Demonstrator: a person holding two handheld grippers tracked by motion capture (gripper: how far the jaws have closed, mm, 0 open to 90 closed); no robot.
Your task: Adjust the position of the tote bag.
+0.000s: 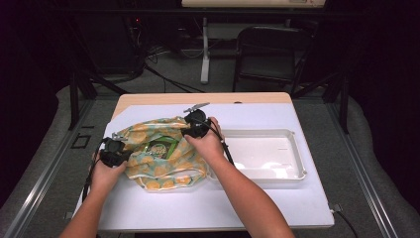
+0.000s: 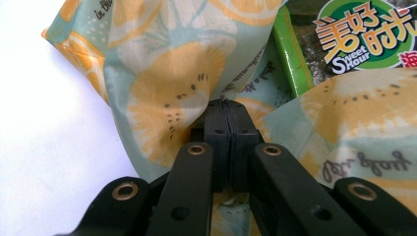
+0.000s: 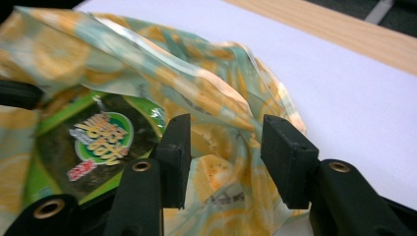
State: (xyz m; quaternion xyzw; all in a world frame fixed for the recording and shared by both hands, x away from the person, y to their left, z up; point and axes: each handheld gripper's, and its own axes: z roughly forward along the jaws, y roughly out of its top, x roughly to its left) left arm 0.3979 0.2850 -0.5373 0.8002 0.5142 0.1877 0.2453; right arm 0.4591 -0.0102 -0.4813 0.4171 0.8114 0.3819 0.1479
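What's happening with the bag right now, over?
Left gripper shut on bag. Right gripper open at bag's rim. Snack packet inside. Nothing in the way.

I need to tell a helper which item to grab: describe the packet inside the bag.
On the white table, left of the empty white tray, lies a bag printed with orange slices. In its open mouth sits the snack packet: green-edged, dark, with a round label, unlike the pale fabric around it.

I see the lemon-print bag (image 1: 161,156) as the main obstacle; right of it the white tray (image 1: 292,148) blocks my path, while in front of the bag the white mat (image 1: 198,203) is free.
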